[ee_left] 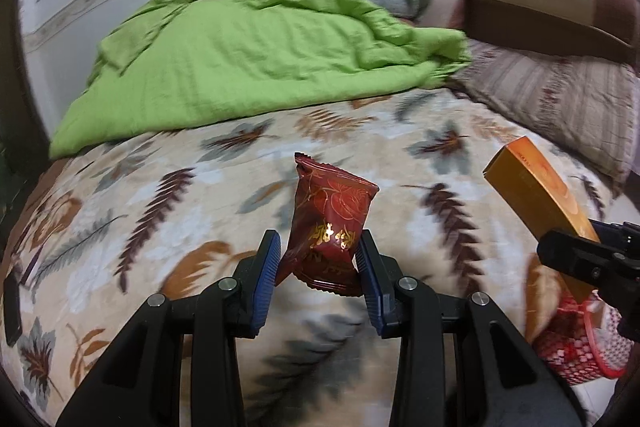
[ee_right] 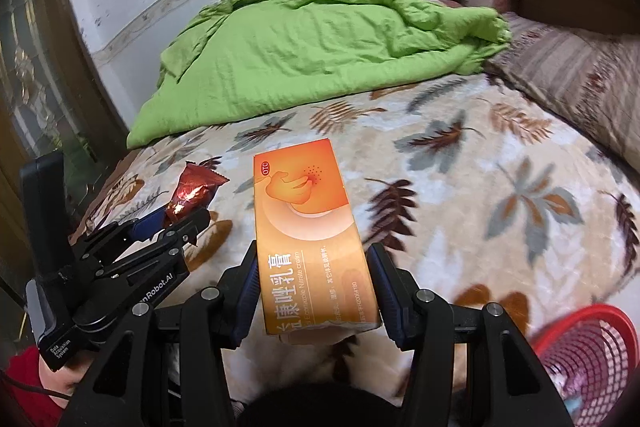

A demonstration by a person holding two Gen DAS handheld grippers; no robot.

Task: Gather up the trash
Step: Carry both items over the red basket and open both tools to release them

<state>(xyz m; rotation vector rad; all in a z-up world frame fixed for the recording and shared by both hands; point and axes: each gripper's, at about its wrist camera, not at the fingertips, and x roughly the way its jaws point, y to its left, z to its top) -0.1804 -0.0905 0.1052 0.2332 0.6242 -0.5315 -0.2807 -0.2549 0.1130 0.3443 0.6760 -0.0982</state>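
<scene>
Both pieces of trash are lifted clear of the bed for carrying to the red basket [ee_right: 592, 343] near its edge: the left gripper [ee_left: 318, 263] fingers clamp the red wrapper [ee_left: 328, 223], the right gripper [ee_right: 316, 291] fingers the orange box [ee_right: 308, 227].

left gripper [ee_left: 318, 259], seen along its own two fingers: black linkage arms converge on blue ribbed pads [ee_left: 266, 281], which press from either side on a dark red snack wrapper [ee_left: 330, 223] held upright between them. right gripper [ee_right: 314, 281], likewise viewed from behind: both dark blue pads [ee_right: 390, 291] clamp the long sides of an orange cream box [ee_right: 308, 227] that projects forward past the fingertips. both grippers point forward and downward, side by side, the left one visible at the left edge of the right wrist view, with a red sleeve [ee_right: 24, 383] behind it.
</scene>
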